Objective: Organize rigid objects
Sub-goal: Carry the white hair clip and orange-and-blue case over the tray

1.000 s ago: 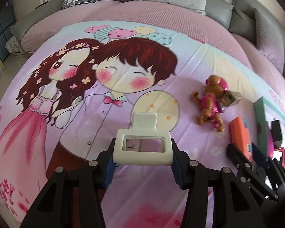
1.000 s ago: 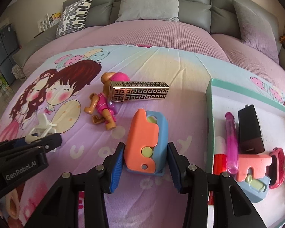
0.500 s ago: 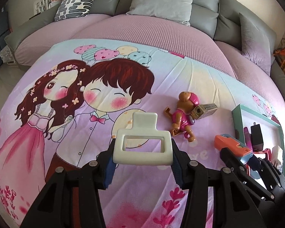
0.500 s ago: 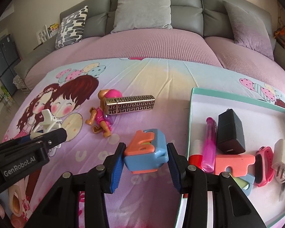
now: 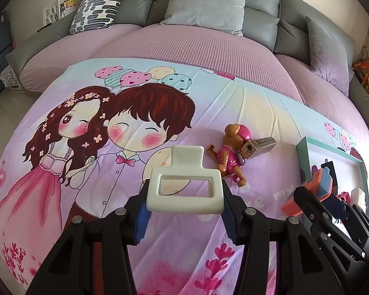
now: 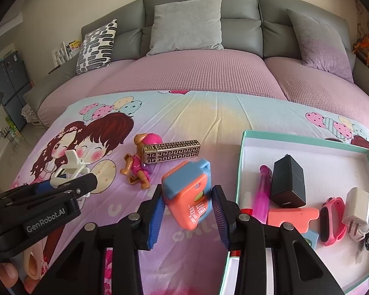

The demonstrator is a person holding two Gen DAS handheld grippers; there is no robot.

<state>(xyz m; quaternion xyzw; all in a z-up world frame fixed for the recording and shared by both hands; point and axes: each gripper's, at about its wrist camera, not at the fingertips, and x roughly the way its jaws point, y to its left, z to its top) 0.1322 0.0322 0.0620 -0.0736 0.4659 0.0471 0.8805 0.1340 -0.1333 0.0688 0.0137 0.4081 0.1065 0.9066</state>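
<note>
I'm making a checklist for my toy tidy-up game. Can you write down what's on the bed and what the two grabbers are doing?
Surface: cartoon bedsheet over a pink sofa cover.
Job's things: toy dog and gold patterned box lie on the sheet; teal-rimmed box holds chargers, a pink tube, a watch, a toy car.
Clutter: nothing seen.
Grippers: left gripper holds a white clip; right gripper closing on an orange-blue toy, lifted.
Cables: nothing seen.
Surroundings: grey sofa cushions, plush toy on top.
</note>
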